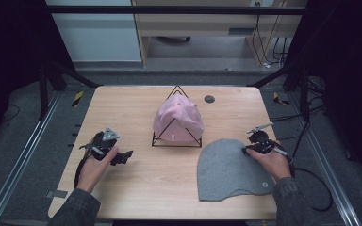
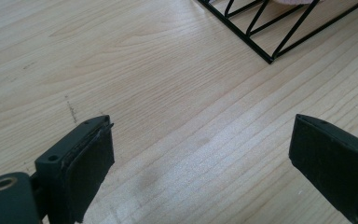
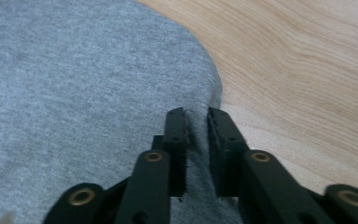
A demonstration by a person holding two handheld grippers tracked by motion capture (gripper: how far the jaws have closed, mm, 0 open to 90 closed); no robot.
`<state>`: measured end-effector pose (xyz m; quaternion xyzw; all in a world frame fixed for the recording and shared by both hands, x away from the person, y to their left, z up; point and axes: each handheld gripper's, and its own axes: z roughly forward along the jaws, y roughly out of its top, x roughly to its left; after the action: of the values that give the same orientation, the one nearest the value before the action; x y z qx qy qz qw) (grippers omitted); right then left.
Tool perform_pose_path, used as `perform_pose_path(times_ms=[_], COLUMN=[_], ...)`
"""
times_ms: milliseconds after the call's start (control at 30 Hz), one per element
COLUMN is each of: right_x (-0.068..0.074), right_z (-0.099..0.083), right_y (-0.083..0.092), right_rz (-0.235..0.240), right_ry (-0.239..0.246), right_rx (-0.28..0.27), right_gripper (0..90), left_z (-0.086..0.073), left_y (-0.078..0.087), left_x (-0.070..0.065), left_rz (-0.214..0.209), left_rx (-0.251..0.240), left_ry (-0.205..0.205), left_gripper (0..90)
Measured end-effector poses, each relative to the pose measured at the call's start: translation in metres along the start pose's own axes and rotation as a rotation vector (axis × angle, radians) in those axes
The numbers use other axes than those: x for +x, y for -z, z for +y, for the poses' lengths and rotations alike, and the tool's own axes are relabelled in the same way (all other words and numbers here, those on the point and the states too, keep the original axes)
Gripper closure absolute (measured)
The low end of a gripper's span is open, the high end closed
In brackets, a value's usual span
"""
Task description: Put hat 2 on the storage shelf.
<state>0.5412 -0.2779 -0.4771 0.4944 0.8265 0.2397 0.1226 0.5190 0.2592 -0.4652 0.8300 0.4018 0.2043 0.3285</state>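
Light wood-grain table [image 1: 136,183] on grey floor, dark frame around, grey hat [image 1: 226,169] flat at near right, right claw [image 3: 196,122] pinching its edge, left claw [image 2: 200,154] wide over bare wood, pink cap [image 1: 178,117] on wire stand [image 1: 176,141] at centre.

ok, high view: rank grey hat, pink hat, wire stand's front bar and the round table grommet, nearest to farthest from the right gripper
1. Grey hat: flat on the table; the right gripper pinches its right edge.
2. Wire stand's front bar: left of that gripper, mid-table.
3. Pink hat: on the stand, left and slightly farther back.
4. Round table grommet: near the far edge.
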Motion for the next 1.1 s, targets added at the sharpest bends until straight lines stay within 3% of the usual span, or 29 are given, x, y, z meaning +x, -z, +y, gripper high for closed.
perform_pose_path(times_ms=[267,433,567,733,900,1100], right_x=[0.003,0.008,0.020,0.036,0.049,0.067], right_z=[0.000,0.000,0.001,0.002,0.009,0.023], right_y=[0.003,0.011,0.027,0.052,0.071,0.094], right_rz=[0.017,0.023,0.022,0.019,0.047,0.073], right_ry=[0.019,0.031,0.070,0.117,0.151,0.205], right_rx=[-0.001,-0.033,-0.081,-0.133,-0.155,-0.191], right_gripper=[85.5,85.8,85.9,86.1,86.2,86.4], left_z=[0.000,0.000,0.000,-0.002,-0.004,-0.005], left_y=[0.000,0.000,-0.001,0.001,0.004,0.005], left_x=[-0.001,-0.001,-0.002,-0.007,-0.009,-0.012], left_rz=[-0.003,-0.011,-0.046,-0.061,-0.070,-0.112], left_rx=[0.000,0.005,0.036,0.027,0.035,0.038], left_ry=[-0.001,0.002,0.021,0.029,0.035,0.050], left_gripper=[5.9,5.9,5.4,5.4,5.4,5.5])
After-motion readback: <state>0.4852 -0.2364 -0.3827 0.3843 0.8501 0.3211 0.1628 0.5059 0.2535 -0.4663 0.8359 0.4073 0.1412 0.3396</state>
